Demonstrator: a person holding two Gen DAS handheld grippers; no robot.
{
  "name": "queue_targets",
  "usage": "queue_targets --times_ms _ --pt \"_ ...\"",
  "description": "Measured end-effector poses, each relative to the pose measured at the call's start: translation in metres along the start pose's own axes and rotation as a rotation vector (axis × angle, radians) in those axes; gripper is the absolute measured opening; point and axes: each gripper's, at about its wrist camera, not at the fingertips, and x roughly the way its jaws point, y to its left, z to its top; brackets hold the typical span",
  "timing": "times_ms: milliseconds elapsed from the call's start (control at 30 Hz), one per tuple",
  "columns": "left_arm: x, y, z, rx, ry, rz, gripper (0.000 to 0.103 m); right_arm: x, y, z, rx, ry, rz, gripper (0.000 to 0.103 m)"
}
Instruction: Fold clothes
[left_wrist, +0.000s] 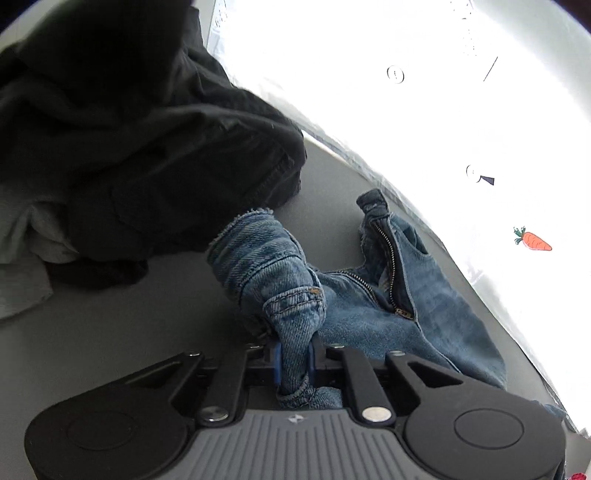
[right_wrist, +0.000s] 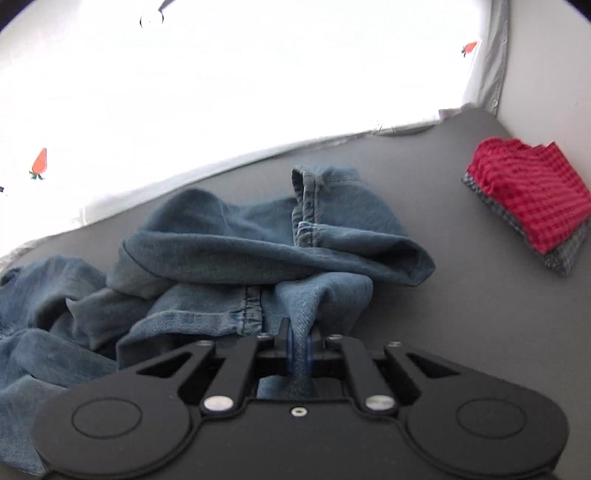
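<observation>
Two claws, my left (left_wrist: 295, 360) and right (right_wrist: 300, 354), are each clamped on crumpled jeans (right_wrist: 236, 251) on the grey table (right_wrist: 461, 314); folded cloths (right_wrist: 528, 203) are stacked aside, dark clothes (left_wrist: 147, 147) wait unfolded.

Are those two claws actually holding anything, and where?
Both grip the jeans: left gripper pinches the waistband beside a belt loop, right gripper a fold of a leg.

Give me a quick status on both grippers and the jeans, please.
Left gripper shut on jeans at the waistband. Right gripper shut on a denim fold. Jeans crumpled, unfolded. Dark clothes pile close beside; folded red cloth clear.
</observation>
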Motion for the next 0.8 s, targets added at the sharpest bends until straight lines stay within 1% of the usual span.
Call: queue_targets --times_ms 100,167,200,233,267,300,333,367,400,433,467,500,533,567,633,667,767,800 --pt "-0.050 0.026 -0.005 -0.034 -0.033 0.007 0.014 -0.059 -0.035 -0.004 0.062 -0.042 0.038 0.006" --pt "-0.077 0.045 -0.022 -0.022 -0.034 0.037 0.014 -0.082 -0.057 -0.019 0.073 -0.028 0.046 0.007" --pt "-0.081 0.052 -0.033 -0.001 -0.018 0.061 0.014 -0.087 -0.068 -0.031 0.079 -0.002 0.037 0.008" --pt "-0.082 0.060 -0.047 0.017 0.005 0.103 0.015 -0.084 -0.078 -0.047 0.086 0.046 0.025 0.009" --pt "-0.082 0.069 -0.061 0.031 0.032 0.143 0.016 -0.074 -0.085 -0.065 0.065 0.125 0.011 0.013" --pt "-0.078 0.077 -0.073 0.031 0.068 0.176 0.017 -0.062 -0.087 -0.082 0.015 0.219 -0.027 0.022" --pt "-0.075 0.085 -0.085 0.026 0.099 0.205 0.019 -0.052 -0.086 -0.097 -0.036 0.280 -0.101 0.028" --pt "-0.075 0.095 -0.094 0.008 0.113 0.224 0.022 -0.047 -0.084 -0.112 -0.093 0.304 -0.193 0.030" --pt "-0.077 0.103 -0.102 -0.009 0.121 0.235 0.024 -0.048 -0.081 -0.120 -0.130 0.293 -0.226 0.031" --pt "-0.083 0.110 -0.106 -0.020 0.115 0.222 0.025 -0.052 -0.078 -0.124 -0.157 0.274 -0.234 0.038" --pt "-0.087 0.111 -0.106 -0.023 0.107 0.204 0.024 -0.058 -0.075 -0.124 -0.166 0.233 -0.226 0.044" --pt "-0.090 0.112 -0.106 -0.020 0.099 0.189 0.025 -0.064 -0.071 -0.121 -0.168 0.191 -0.209 0.055" --pt "-0.092 0.109 -0.105 0.006 0.090 0.188 0.025 -0.065 -0.064 -0.117 -0.187 0.149 -0.170 0.065" --pt "-0.092 0.104 -0.105 0.039 0.080 0.195 0.026 -0.065 -0.056 -0.112 -0.213 0.107 -0.123 0.068" --pt "-0.088 0.096 -0.105 0.091 0.070 0.204 0.028 -0.055 -0.036 -0.106 -0.279 0.090 -0.004 0.072" --pt "-0.088 0.091 -0.105 0.095 0.068 0.201 0.030 -0.047 -0.025 -0.103 -0.294 0.089 0.054 0.072" --pt "-0.090 0.079 -0.106 0.093 0.054 0.187 0.036 -0.016 0.012 -0.098 -0.273 0.132 0.195 0.075" --pt "-0.092 0.076 -0.107 0.094 0.044 0.183 0.036 -0.002 0.023 -0.098 -0.253 0.161 0.219 0.076"
